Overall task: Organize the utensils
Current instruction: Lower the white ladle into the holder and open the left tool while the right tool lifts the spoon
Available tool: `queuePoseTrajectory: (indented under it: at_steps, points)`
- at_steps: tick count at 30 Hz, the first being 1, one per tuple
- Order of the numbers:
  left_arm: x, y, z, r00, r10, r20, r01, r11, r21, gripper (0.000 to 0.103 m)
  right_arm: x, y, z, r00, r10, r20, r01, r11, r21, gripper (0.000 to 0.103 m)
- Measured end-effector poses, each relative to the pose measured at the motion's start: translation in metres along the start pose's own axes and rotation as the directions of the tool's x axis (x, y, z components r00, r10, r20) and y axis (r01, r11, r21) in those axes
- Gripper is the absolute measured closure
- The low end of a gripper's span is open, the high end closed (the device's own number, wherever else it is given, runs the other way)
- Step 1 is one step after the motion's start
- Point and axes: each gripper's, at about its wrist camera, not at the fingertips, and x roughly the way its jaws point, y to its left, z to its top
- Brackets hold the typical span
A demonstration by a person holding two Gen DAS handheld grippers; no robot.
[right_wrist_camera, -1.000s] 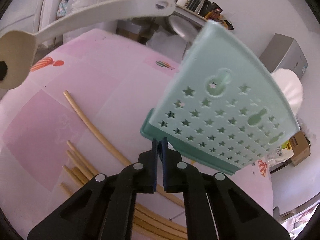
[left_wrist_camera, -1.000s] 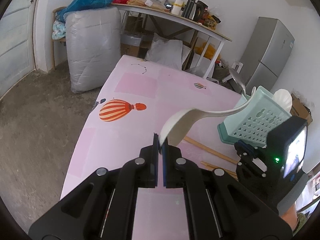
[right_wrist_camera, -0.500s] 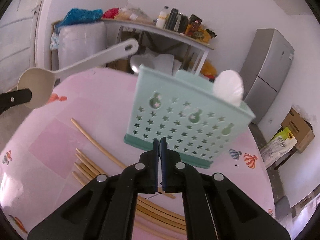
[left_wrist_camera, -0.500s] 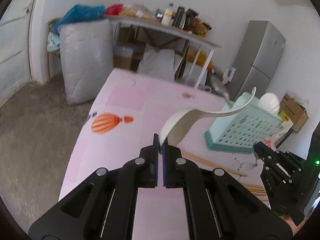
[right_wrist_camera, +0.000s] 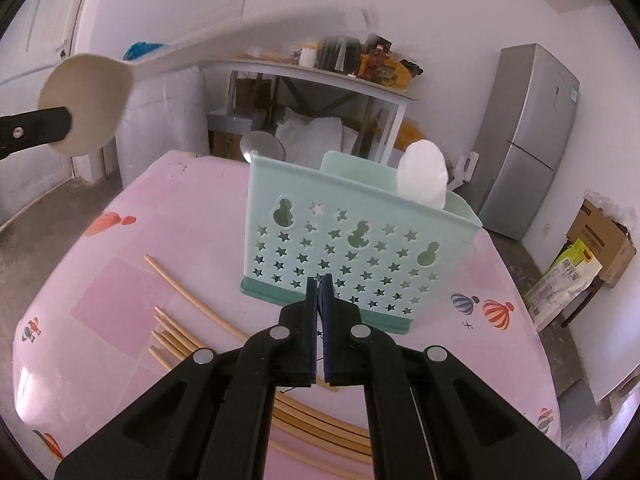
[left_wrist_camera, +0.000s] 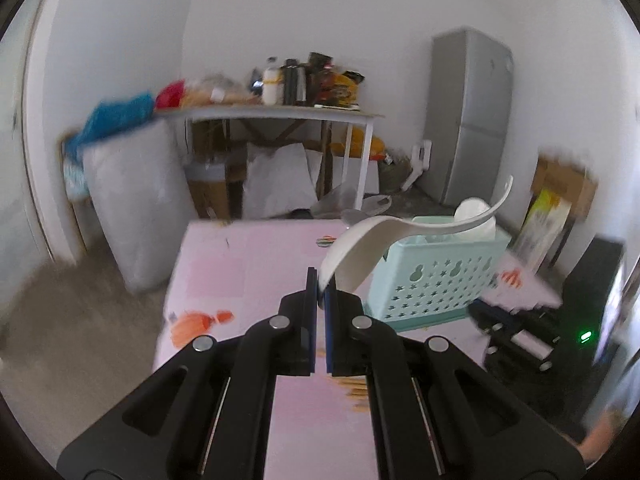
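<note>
The left claw (left_wrist_camera: 319, 300) is gripping the white ladle (left_wrist_camera: 360, 246) by its bowl edge, above the worktop (right_wrist_camera: 120, 304), just beside the mint holder (right_wrist_camera: 352, 256); the right claw (right_wrist_camera: 319, 292) is staying closed on nothing; to do it well, I think the handle should be turning downward over a free compartment, avoiding the chopsticks (right_wrist_camera: 192, 300) near the front edge.

We see soft, even daylight, strong fisheye bending with dark corners, motion blur across the left wrist view, and a sharper right view.
</note>
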Motion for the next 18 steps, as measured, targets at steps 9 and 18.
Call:
queuePoseTrajectory:
  at_steps: [9, 18]
  points:
    - [0.02, -0.035, 0.034, 0.994, 0.11, 0.001, -0.105, 0.951, 0.292, 0.101, -0.015, -0.033, 0.005, 0.998, 0.035, 0.044, -0.04, 0.992, 0.117, 0.101]
    - [0.046, -0.063, 0.065, 0.979, 0.202, 0.027, -0.186, 0.831, 0.524, 0.102, -0.018, -0.048, 0.004, 0.996, 0.059, 0.061, -0.069, 0.981, 0.182, 0.101]
